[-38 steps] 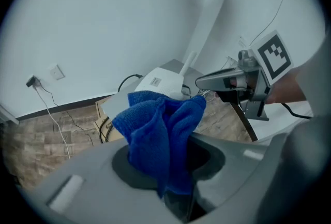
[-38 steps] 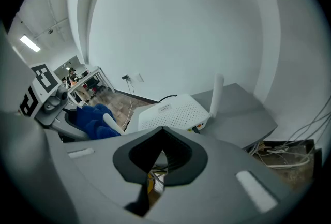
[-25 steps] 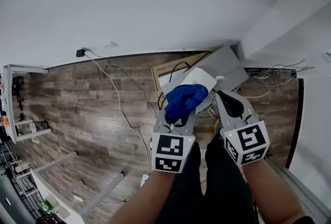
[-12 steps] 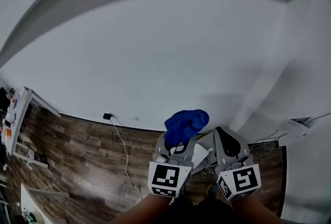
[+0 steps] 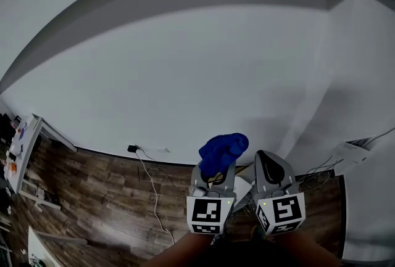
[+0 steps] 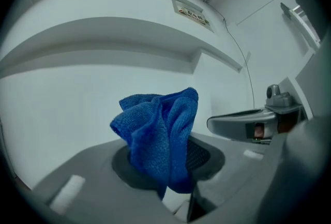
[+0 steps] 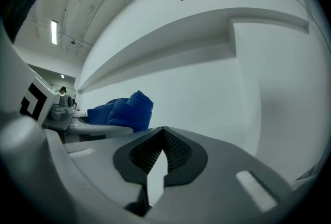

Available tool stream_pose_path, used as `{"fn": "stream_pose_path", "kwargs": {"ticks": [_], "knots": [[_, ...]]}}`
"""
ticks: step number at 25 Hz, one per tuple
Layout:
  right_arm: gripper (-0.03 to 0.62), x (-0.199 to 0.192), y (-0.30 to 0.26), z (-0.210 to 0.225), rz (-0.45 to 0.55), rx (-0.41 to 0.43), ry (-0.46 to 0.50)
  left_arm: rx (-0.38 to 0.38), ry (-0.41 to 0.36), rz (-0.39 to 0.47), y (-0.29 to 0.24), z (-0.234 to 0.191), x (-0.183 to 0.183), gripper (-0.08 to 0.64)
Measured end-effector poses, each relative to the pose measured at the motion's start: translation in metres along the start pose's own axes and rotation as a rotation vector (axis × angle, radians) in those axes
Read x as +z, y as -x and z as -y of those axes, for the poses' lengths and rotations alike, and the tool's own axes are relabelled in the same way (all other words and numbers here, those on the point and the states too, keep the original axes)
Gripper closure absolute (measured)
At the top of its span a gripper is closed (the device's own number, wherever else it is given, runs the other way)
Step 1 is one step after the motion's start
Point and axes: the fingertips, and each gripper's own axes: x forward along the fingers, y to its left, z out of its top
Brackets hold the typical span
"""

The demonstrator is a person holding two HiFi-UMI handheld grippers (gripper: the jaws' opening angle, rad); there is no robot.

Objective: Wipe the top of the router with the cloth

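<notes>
Two handheld tools at work: the left gripper [image 5: 214,174] and the right gripper [image 5: 268,158] share a matte grey moulded shell, broad at the base and tapering to rounded jaws. Each ends in a white cube printed with black square markers, the left cube [image 5: 210,211] and the right cube [image 5: 281,210], with a small green light [image 5: 228,201] near the upper edge. Black ribbed pads [image 7: 176,153] line the jaw faces.
</notes>
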Motion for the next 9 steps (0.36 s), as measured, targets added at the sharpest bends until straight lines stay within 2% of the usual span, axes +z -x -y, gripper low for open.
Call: {"fn": "stream_pose_path", "kwargs": {"ticks": [9], "knots": [[0.572,0.0071,-0.0006,0.006,0.002,-0.006,0.0,-0.014,0.002,-0.009,-0.0046,0.0029,0.0018,0.333]]}}
